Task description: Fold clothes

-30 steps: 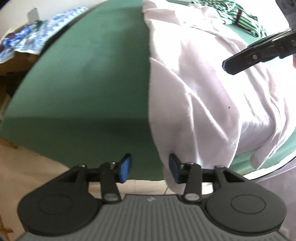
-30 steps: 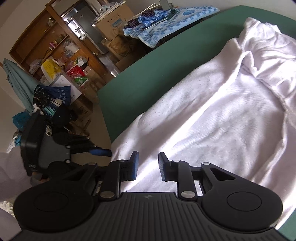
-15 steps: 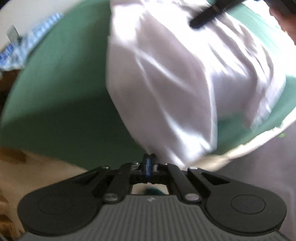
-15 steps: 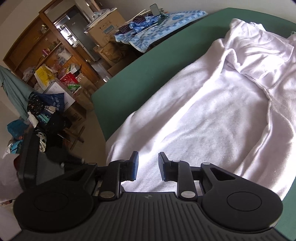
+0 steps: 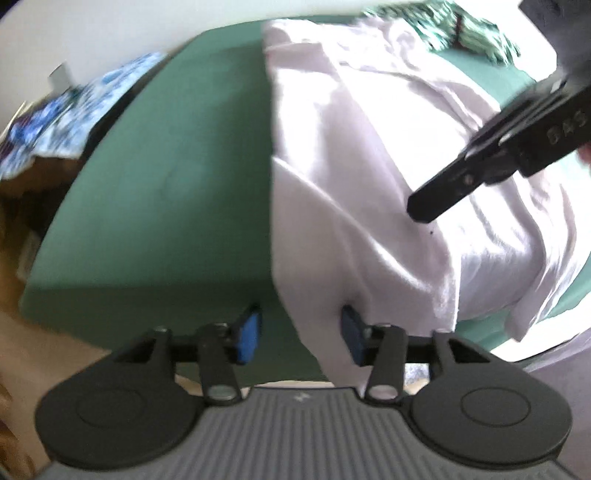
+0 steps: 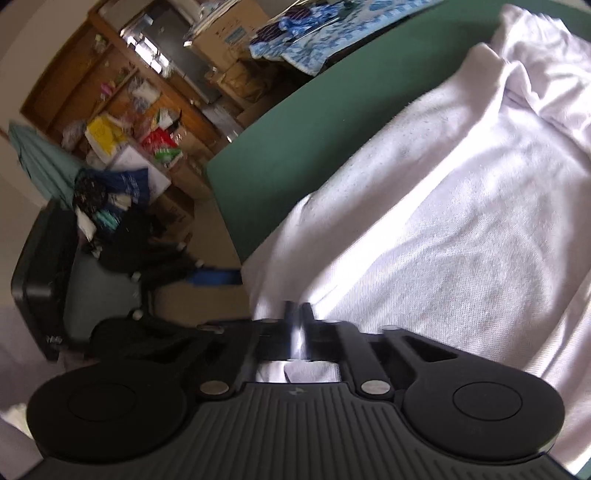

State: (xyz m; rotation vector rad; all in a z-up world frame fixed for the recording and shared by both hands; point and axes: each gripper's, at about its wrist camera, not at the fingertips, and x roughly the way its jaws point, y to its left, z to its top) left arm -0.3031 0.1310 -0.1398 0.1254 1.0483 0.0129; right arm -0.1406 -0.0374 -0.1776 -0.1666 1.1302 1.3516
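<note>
A white garment [image 5: 369, 147] lies spread on the green table [image 5: 166, 184], its near corner hanging over the front edge. My left gripper [image 5: 301, 334] is at that corner with its jaws opening. The cloth hangs between the blue pads [image 5: 249, 332], close to the right one, and is not pinched. In the right wrist view my right gripper [image 6: 295, 314] is shut on the hem of the white garment [image 6: 443, 221] near the edge of the table [image 6: 295, 129]. In the left wrist view the right gripper [image 5: 424, 210] presses onto the cloth from the right.
A green striped garment [image 5: 461, 33] lies at the table's far right. A blue patterned cloth [image 6: 332, 29] covers a side table beyond the far edge. Cluttered wooden shelves [image 6: 129, 92], bags and boxes stand on the floor to the left.
My left gripper went from open to shut and now stands open again at the garment's corner. My right gripper's jaws have closed on the hem.
</note>
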